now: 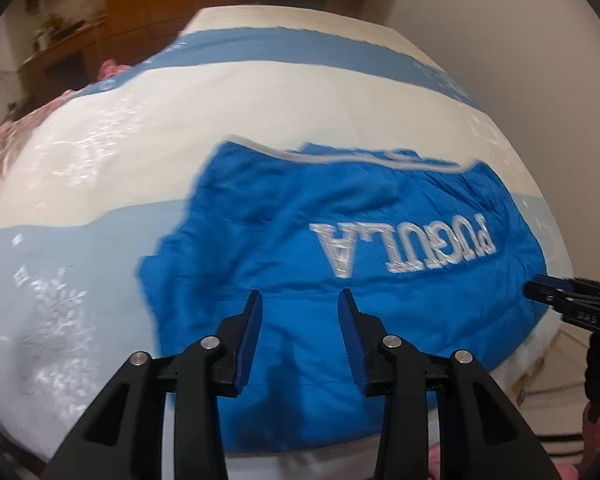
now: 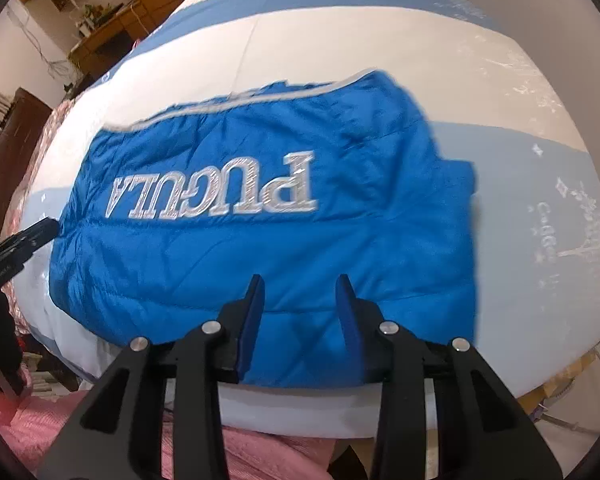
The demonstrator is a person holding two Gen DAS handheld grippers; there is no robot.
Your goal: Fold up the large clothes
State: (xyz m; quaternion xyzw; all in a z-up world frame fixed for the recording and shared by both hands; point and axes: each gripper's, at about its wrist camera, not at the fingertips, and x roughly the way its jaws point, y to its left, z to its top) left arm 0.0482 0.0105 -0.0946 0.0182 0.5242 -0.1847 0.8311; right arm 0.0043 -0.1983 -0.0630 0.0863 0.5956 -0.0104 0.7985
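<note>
Both grippers, left [image 1: 300, 300] and right [image 2: 300, 284], jaws apart, empty, above bright blue quilted jacket [image 2: 260, 240] folded on white-and-blue bed cover [image 1: 100, 160]. I judge slippery fabric may spring open.

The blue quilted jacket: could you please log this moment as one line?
blue quilted jacket: folded, flat on bed | left gripper: open, empty | right gripper: open, empty

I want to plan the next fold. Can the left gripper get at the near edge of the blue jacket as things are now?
Probably yes. The left gripper hangs over the blue jacket with its jaws apart and empty, and nothing lies between them and the near edge. The right gripper is off to the side.
</note>
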